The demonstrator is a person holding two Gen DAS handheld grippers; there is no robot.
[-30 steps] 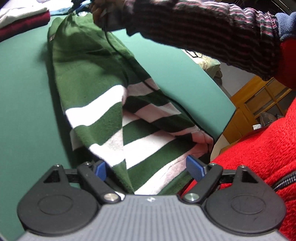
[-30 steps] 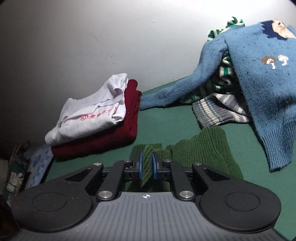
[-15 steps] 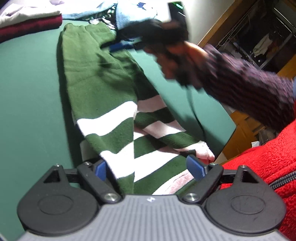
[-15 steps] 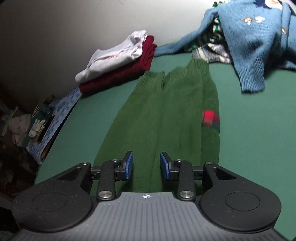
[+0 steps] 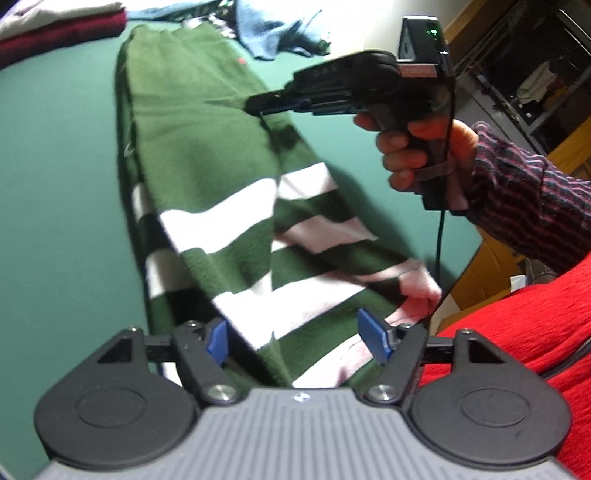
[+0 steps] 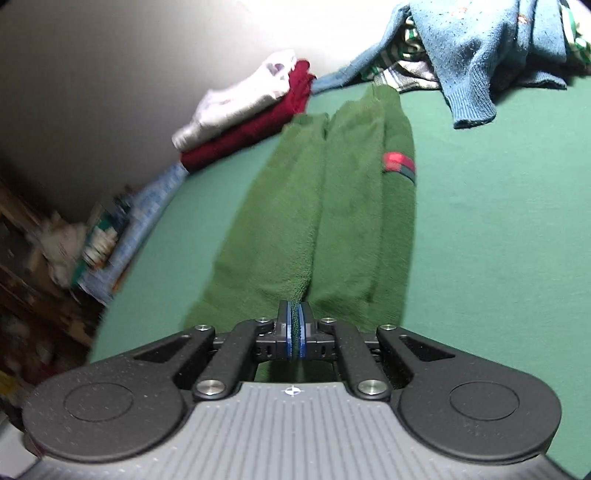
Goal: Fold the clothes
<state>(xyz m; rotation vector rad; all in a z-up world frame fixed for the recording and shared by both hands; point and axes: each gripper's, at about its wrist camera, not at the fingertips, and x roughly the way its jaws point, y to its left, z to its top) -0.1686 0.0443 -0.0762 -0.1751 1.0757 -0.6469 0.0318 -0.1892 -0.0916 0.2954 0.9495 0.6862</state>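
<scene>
The near end of the long green sweater with white stripes (image 5: pixel 207 177) is hiding under the left gripper's grey body (image 5: pixel 299 435); the floor clutter (image 6: pixel 74 236) is looking blurred.

left tool (image 5: pixel 297 338) spread wide over striped green sweater (image 5: pixel 207 177); right tool (image 5: pixel 255 105) touching its fabric.

- Both views are fisheye: straight edges bow, and the corners fall off into dark vignette.
- Left wrist view: light is bright at the upper edge, where the pale wall behind the blue sweater (image 5: pixel 273 33) burns out.
- The green striped sweater (image 5: pixel 207 177) casts a soft shadow on the table (image 5: pixel 55 184) along its left side.
- Motion blur smears the stripes at lower centre.
- Right wrist view: a glare patch whitens the wall at top centre, the folded white garment (image 6: pixel 236 107) is overexposed, and the left-edge clutter is blurred.
</scene>
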